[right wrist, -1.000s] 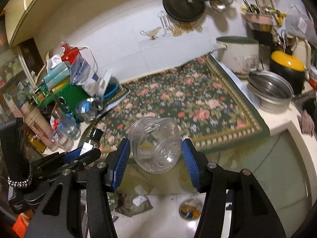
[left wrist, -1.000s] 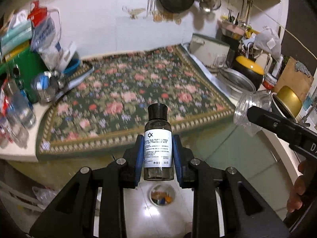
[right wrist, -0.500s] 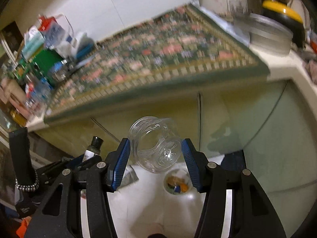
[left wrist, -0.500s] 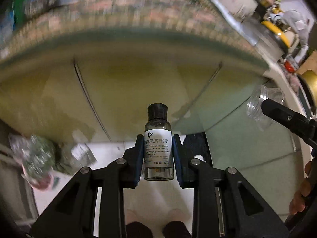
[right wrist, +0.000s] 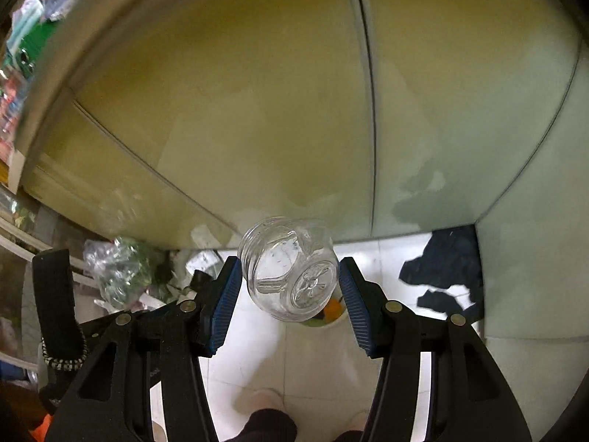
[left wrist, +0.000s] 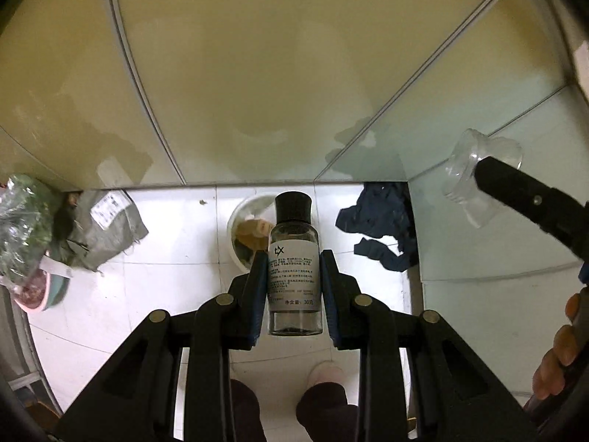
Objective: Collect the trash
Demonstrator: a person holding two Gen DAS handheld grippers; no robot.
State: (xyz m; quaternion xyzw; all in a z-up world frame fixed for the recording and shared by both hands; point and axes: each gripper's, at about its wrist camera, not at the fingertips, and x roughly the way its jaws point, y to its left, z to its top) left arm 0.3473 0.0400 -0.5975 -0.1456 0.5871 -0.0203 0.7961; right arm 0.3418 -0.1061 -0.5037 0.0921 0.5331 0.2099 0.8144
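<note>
Left tool: it is pinching a small bottle upright between its blue pads, black cap pointing away from the camera.
Right tool: it is gripping a clear jar lying on its side, its base facing the camera.
Bin: a round white bin is standing on the white tiled floor by the cabinet doors, directly beyond both held things, already holding scraps.
Floor clutter: a dark cloth is lying to the right of the bin, and a grey bag to its left.
Person: feet are showing at the bottom edge.
</note>
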